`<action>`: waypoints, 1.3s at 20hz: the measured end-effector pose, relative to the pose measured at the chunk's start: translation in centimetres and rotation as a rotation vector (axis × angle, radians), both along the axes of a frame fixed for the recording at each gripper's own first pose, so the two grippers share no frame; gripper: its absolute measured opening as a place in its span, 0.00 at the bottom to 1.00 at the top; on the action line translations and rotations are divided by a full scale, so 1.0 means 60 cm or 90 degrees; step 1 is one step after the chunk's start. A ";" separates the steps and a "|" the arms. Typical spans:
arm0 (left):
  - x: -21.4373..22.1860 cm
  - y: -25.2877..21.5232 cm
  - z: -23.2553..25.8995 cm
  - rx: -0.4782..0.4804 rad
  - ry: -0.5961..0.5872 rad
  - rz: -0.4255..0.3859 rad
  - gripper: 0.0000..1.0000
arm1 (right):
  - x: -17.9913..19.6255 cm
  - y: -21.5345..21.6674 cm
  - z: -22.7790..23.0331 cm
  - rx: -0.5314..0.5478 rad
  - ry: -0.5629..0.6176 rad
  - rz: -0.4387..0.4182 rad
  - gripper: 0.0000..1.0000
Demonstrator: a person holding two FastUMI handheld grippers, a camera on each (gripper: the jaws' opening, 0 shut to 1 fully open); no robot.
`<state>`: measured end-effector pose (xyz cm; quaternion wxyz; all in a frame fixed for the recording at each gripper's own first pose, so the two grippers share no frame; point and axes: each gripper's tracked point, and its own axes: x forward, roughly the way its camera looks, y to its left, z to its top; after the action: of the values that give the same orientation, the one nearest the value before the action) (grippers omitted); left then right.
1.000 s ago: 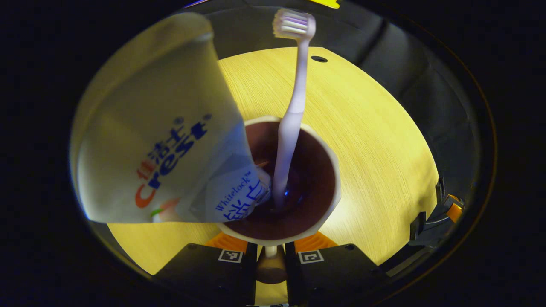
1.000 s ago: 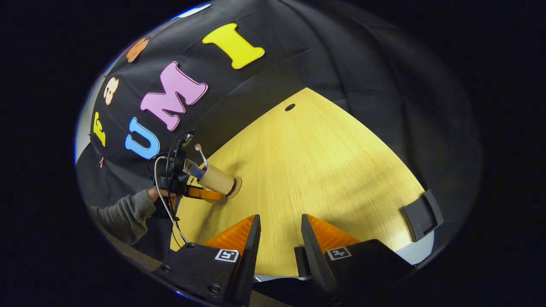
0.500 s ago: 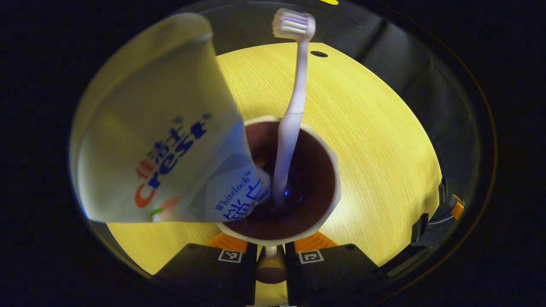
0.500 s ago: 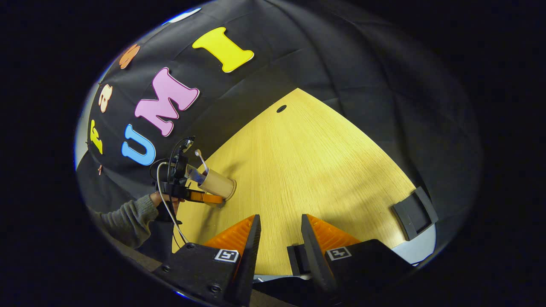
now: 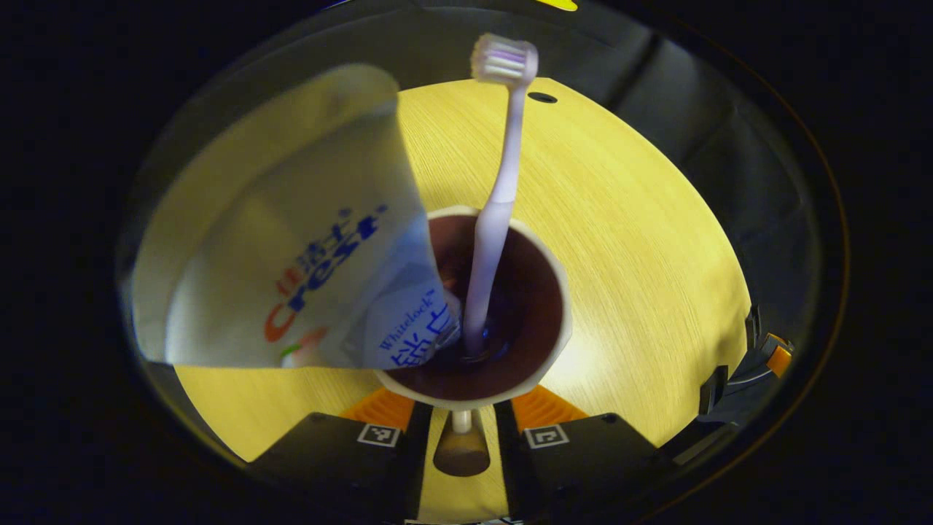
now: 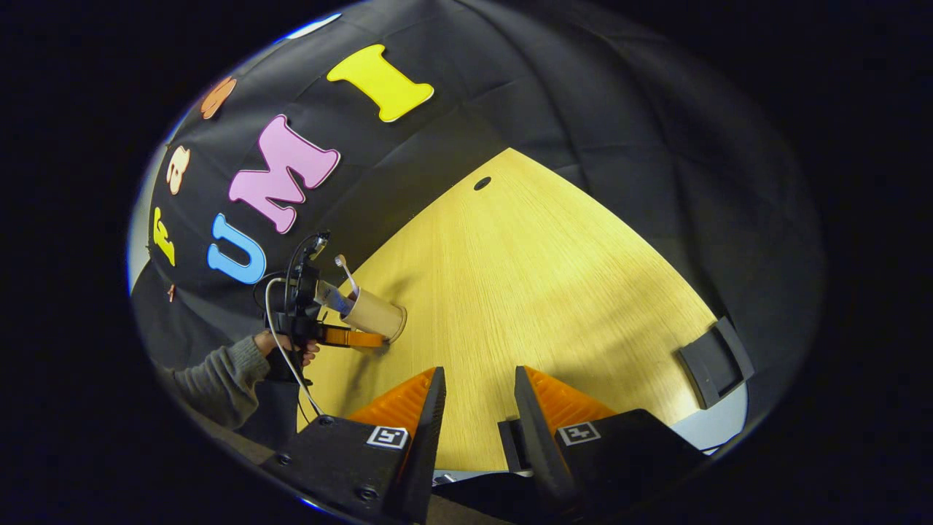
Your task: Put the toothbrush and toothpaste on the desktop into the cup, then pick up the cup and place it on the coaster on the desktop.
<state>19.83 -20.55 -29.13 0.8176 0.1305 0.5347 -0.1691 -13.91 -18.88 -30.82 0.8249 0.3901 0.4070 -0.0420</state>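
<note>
A tan cup [image 5: 557, 328] with a dark inside holds a pale pink toothbrush [image 5: 503, 182], bristles up, and a white toothpaste tube [image 5: 306, 248] leaning out to the left. My left gripper [image 5: 463, 419] is open; its fingers stand either side of the cup's handle [image 5: 461, 452] with small gaps. From the right gripper view the cup [image 6: 375, 312] stands near the table's left edge, with the left gripper [image 6: 357, 338] beside its base and a hand [image 6: 280, 346] holding it. My right gripper [image 6: 477, 379] is open over the near table edge, with nothing between its fingers.
The wooden table [image 6: 547, 292] has a small dark hole [image 6: 482, 183] at its far end. A black holder [image 6: 711, 361] sits at the right edge. A grey sleeve [image 6: 211, 372] reaches in from the left. The right gripper [image 5: 758, 357] shows far right in the left gripper view.
The cup settled over the brown disc on the table. My left gripper's fingers have spread off the handle, and the cup now looks slightly farther. The right gripper barely moved.
</note>
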 end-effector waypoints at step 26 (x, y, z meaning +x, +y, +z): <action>-0.192 0.156 0.261 -0.241 -0.298 0.085 0.89 | 0.120 0.251 0.091 -0.006 -0.058 0.166 0.59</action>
<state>8.30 -11.20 -13.48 0.9376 -0.0241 0.2982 -0.1772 -6.72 -3.84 -25.35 0.8429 0.3316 0.4159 0.0814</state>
